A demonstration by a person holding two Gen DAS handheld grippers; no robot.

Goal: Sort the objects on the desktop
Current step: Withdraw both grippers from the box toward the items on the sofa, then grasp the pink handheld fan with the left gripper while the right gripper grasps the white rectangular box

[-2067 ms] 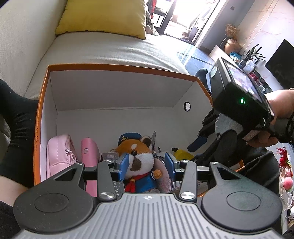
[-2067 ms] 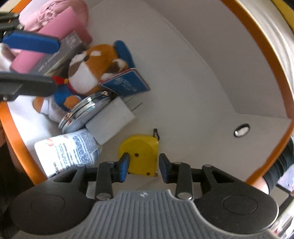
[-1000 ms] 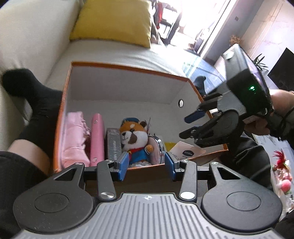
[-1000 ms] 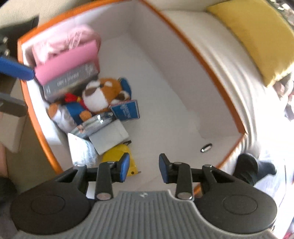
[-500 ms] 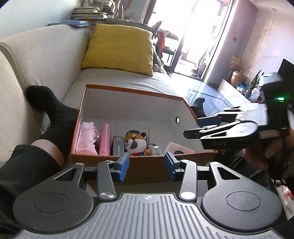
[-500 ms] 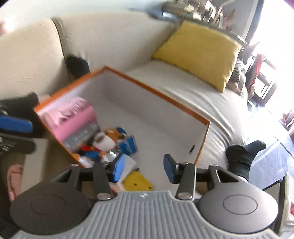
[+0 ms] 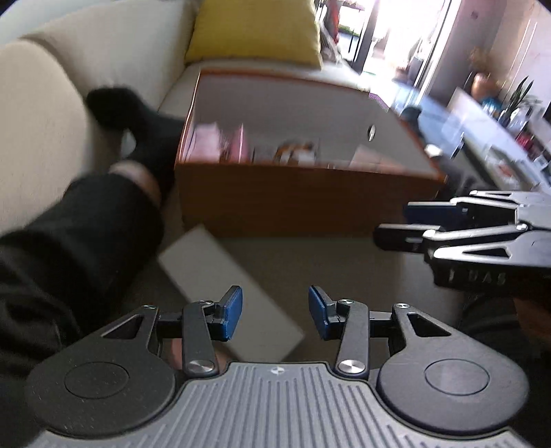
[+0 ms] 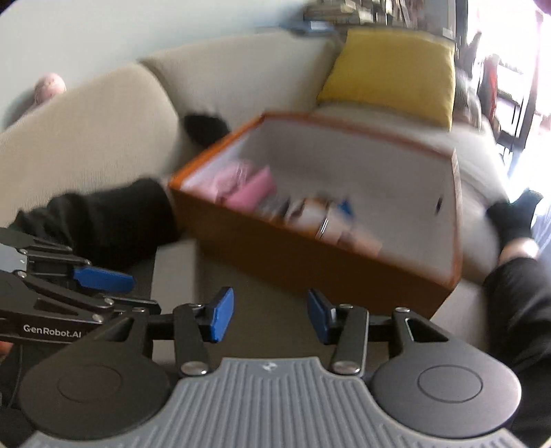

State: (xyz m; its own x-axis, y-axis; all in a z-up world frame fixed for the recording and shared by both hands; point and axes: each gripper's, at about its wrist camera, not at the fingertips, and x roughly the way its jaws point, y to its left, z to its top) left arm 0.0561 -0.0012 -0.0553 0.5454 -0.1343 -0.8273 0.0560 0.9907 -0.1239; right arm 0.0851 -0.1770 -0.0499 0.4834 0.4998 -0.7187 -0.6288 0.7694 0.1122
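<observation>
An orange box (image 7: pixel 303 203) with a white inside stands on the sofa ahead of both grippers; it also shows in the right wrist view (image 8: pixel 310 255). Pink items (image 8: pixel 248 186) and blurred small objects lie inside it. My left gripper (image 7: pixel 274 313) is open and empty, held back from the box, above a flat grey-white box (image 7: pixel 227 286). My right gripper (image 8: pixel 270 316) is open and empty, also short of the box. Each gripper shows from the side in the other's view.
A yellow cushion (image 7: pixel 255 31) rests on the beige sofa (image 8: pixel 103 113) behind the box. The person's black-clothed legs (image 7: pixel 69 248) lie left of the box, another leg (image 8: pixel 516 282) to its right. A room with furniture opens at far right.
Both grippers have pulled back up and out of the box, away from the toys and the yellow tape measure. Both stay open and empty. The views now blur from motion.
</observation>
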